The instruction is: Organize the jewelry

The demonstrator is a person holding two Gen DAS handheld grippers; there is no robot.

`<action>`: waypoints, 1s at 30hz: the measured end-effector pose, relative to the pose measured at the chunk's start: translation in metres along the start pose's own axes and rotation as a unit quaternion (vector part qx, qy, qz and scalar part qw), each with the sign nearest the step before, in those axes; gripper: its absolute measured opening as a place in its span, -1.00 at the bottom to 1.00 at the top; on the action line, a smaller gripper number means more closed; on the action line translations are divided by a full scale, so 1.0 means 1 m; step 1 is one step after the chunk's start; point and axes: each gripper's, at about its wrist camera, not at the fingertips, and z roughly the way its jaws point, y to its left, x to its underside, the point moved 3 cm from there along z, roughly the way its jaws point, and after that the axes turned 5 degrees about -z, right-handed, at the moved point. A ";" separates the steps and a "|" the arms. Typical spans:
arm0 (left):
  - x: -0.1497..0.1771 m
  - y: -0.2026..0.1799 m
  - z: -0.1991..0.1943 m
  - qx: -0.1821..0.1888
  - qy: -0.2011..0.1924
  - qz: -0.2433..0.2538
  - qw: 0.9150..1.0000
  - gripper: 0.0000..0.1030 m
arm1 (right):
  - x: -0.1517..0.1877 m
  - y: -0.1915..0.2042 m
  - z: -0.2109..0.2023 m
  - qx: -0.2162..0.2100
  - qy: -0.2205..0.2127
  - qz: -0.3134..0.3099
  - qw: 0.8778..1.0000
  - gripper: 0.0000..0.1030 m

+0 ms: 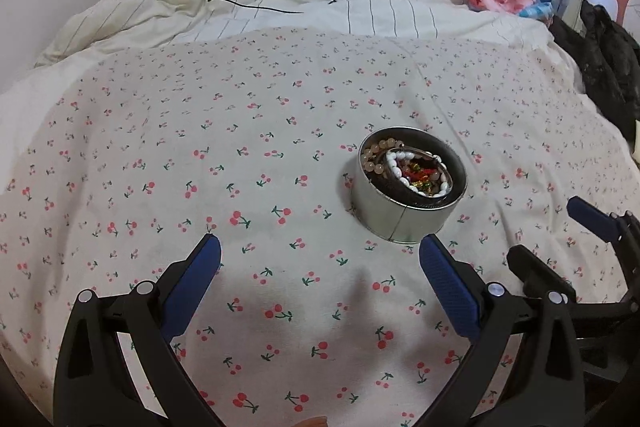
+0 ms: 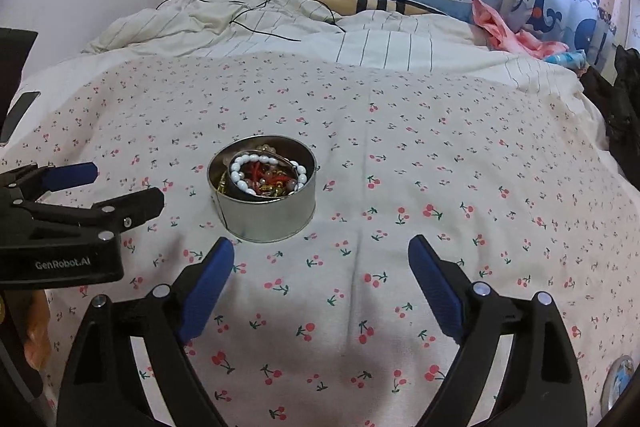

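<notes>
Right now I am holding both sets of tongs low over the cherry-print bedsheet (image 1: pixel 240 167), each spread wide and gripping nothing. The left tongs (image 1: pixel 320 247) are pointing past the round metal tin (image 1: pixel 400 219), which is sitting at about one o'clock from them. From the right tongs (image 2: pixel 320 251) the tin (image 2: pixel 272 219) is lying at eleven o'clock. A white bead bracelet (image 2: pixel 240 175) is resting on top of the tangled jewelry inside it.
</notes>
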 end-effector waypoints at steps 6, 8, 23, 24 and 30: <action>0.000 -0.002 -0.002 0.003 -0.006 0.001 1.000 0.86 | 0.000 -0.001 0.000 0.002 0.002 0.000 1.000 0.69; 0.000 -0.003 -0.002 0.003 -0.005 0.004 1.000 0.86 | 0.000 -0.002 0.000 0.003 0.001 0.002 1.000 0.71; -0.001 -0.003 -0.003 0.001 -0.009 0.006 1.000 0.86 | 0.002 -0.005 0.000 0.002 0.003 0.005 1.000 0.75; -0.001 -0.003 -0.003 0.001 -0.010 0.007 1.000 0.86 | 0.002 -0.005 0.001 0.002 0.004 0.005 1.000 0.75; -0.001 -0.004 -0.002 0.001 -0.007 0.008 1.000 0.86 | 0.002 -0.004 0.001 0.002 0.003 0.005 1.000 0.75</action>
